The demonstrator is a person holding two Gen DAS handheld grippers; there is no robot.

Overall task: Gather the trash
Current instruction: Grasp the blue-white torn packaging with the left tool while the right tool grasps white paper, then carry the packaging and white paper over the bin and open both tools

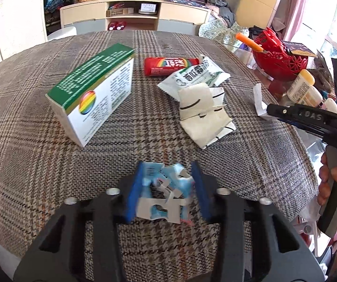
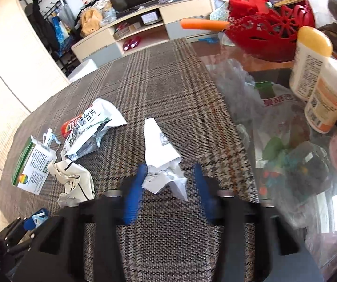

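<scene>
My left gripper (image 1: 168, 185) has a crumpled blue-and-white wrapper (image 1: 166, 197) between its blue pads, just above the plaid tablecloth (image 1: 50, 176); the pads touch it on both sides. My right gripper (image 2: 168, 185) is open around a crumpled white paper (image 2: 161, 157) lying on the cloth. In the left wrist view that paper (image 1: 260, 101) sits at the right gripper's tip. More trash lies on the table: a green-and-white box (image 1: 93, 94), a red tube (image 1: 168, 65), a white foil packet (image 1: 194, 77) and a folded cream paper (image 1: 203, 115).
A red openwork basket (image 2: 265, 30) with an orange stick, white bottles (image 2: 319, 75) and a clear plastic bag (image 2: 274, 129) crowd the glass tabletop right of the cloth. A TV cabinet (image 1: 133, 14) stands behind the table.
</scene>
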